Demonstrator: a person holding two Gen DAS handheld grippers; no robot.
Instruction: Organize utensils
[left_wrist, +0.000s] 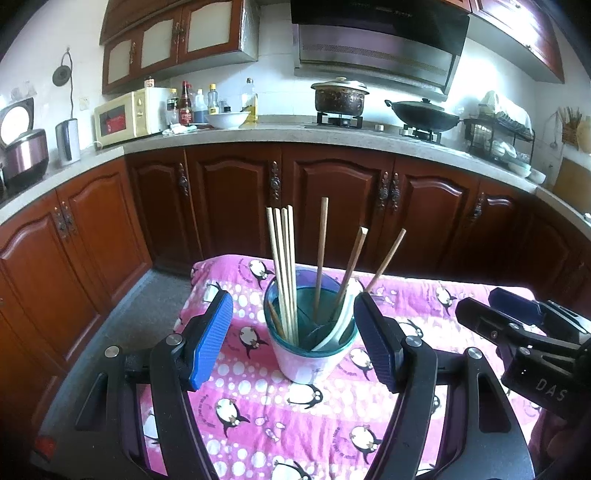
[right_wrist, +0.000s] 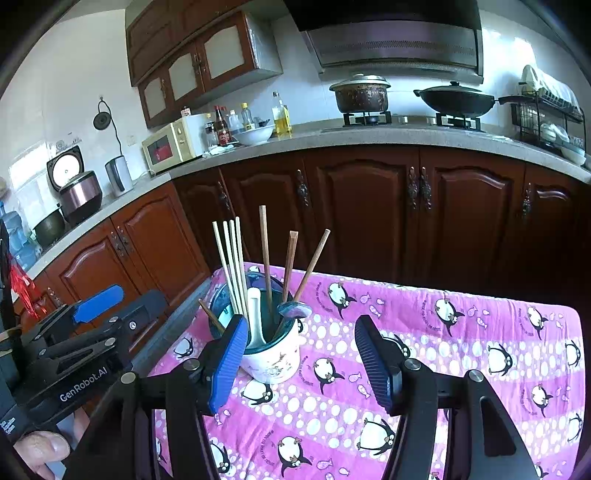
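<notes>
The utensil cup (left_wrist: 312, 332), already holding chopsticks (left_wrist: 282, 269) and spoons, stood just ahead between the released left tongs (left_wrist: 293, 343), while the right tongs (right_wrist: 299, 362) (empty, beside it) gaped; next probably withdrawal.

Upright chopsticks (left_wrist: 286, 273) crowd the cup (left_wrist: 310, 354); cloth (right_wrist: 461, 350) rightward lies clear.

upright white cup (left_wrist: 308, 354) holds chopsticks (left_wrist: 282, 269) and a white spoon (right_wrist: 255, 314).
</notes>
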